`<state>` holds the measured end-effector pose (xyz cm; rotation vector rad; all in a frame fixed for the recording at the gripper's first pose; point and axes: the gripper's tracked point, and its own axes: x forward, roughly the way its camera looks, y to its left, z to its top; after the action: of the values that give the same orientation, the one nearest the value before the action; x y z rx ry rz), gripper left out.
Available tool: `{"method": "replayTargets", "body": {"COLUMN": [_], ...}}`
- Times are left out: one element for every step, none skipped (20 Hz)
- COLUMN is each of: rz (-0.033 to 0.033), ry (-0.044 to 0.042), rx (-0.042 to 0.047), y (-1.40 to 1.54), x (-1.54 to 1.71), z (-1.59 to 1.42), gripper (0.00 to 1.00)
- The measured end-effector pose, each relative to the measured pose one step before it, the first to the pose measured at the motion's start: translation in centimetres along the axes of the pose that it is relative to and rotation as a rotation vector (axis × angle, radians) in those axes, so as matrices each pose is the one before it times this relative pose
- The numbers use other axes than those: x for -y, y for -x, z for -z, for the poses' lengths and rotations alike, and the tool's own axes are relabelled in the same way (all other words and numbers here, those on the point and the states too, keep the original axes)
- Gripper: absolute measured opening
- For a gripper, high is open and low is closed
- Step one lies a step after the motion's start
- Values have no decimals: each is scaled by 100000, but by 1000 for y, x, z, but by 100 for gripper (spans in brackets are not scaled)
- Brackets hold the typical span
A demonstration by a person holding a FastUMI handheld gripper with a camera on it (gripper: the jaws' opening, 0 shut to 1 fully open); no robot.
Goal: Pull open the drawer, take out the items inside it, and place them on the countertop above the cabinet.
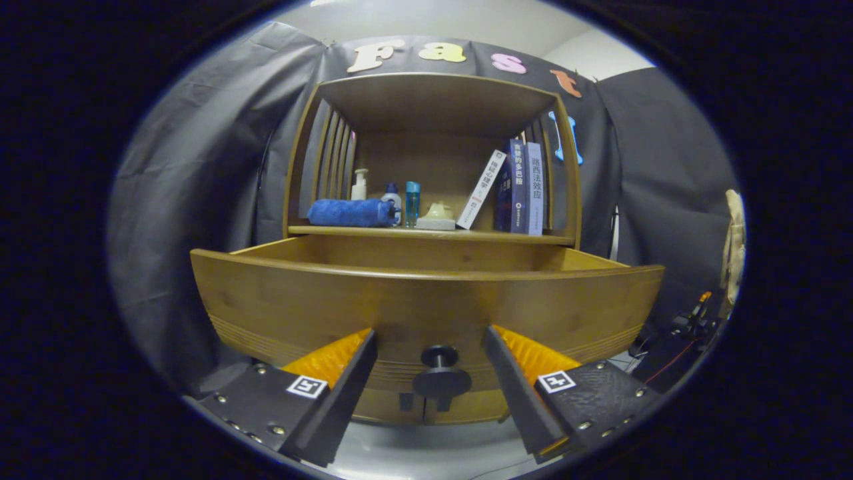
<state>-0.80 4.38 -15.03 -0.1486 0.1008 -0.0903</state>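
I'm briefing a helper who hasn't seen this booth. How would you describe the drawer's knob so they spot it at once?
Start at the wooden cabinet with books and bottles on its shelf. Below that shelf the drawer stands pulled out. Low on its curved front, centred between the open gripper's fingers and untouched, sits the knob: a small dark round disc on a stem, the only dark fitting there.

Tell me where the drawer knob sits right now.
In the gripper view, the dark knob sits low on the pulled-out drawer front, between the open gripper jaws, touching neither.
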Motion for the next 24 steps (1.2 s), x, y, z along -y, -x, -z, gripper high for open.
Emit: {"method": "replayTargets", "body": {"rz": [-265, 15, -19, -21, 39, 57, 353, 157, -309, -188, 52, -129, 131, 377, 247, 141, 100, 15, 56, 37, 158, 290, 94, -130], "ry": [-797, -159, -894, -890, 148, -234, 925, 583, -1465, -752, -812, -848, -9, 607, 366, -1117, 765, 150, -19, -485, -420, 128, 648, 57], "rx": [537, 114, -873, 120, -869, 678, -56, 81, 187, -101, -200, -12, 1104, 151, -2088, 373, -936, -259, -797, -279, -773, -243, -327, 512], "y": [-325, -207, -369, -336, -354, -399, -405, -268, -489, -456, -499, -493, -605, -646, -619, -713, -1152, -819, -820, -864, -1007, -919, -803, -767], "x": [-65, -31, 89, -112, -50, -66, -99, 106, -51, -166, 76, -45, -125, -101, 85, -227, -186, -25, -35, -105, -17, -112, -42, -80], "z": [23, -25, 116, -142, 20, -130, -166, 66, -86, 21, -150, -68, -602, -326, 532, -474, 170, -288, 107, -150, -2, -83, -87, -91], "gripper": [99, 99, 99, 99, 99, 99, 99, 99, 99, 99, 99, 99, 99, 99, 99, 99, 99, 99, 99, 99, 99, 99, 99, 99]}}
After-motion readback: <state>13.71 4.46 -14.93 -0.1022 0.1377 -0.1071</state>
